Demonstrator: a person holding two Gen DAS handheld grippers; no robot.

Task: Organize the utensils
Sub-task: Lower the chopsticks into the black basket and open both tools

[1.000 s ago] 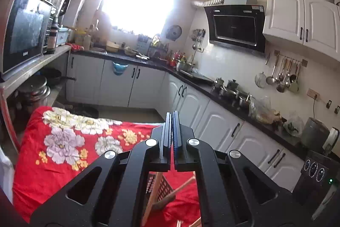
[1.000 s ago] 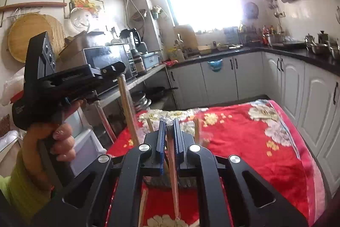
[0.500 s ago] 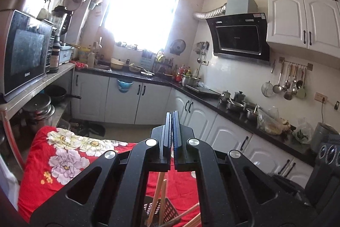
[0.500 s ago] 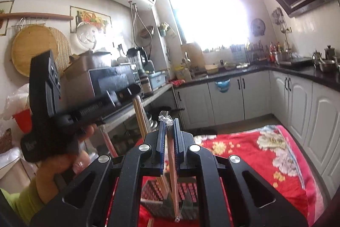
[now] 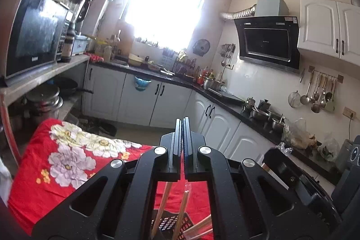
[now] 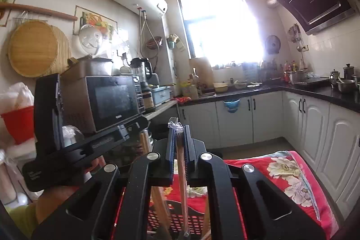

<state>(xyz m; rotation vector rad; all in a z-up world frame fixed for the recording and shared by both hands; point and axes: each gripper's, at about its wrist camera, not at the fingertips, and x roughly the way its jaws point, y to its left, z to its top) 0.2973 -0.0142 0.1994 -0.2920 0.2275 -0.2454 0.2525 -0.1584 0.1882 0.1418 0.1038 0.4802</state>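
Note:
My right gripper (image 6: 178,141) is shut on a plastic-wrapped pair of chopsticks (image 6: 181,174), held upright with the lower end over a black perforated utensil basket (image 6: 180,219). More wooden chopsticks (image 6: 158,206) stand in that basket. My left gripper (image 5: 182,138) is shut; what it holds, if anything, is hidden. Below it the basket (image 5: 171,223) shows with wooden chopsticks (image 5: 163,204) leaning in it. The left gripper's body (image 6: 67,150), held in a hand, sits at the left of the right wrist view.
The basket stands on a table with a red floral cloth (image 5: 56,163). A microwave (image 6: 110,100) and shelf are to the left. White cabinets and a dark counter (image 5: 225,102) with pots run along the back and right.
Both grippers have risen and tilted up; the table and basket have dropped lower in both views. The right gripper keeps its hold on the wrapped chopsticks.

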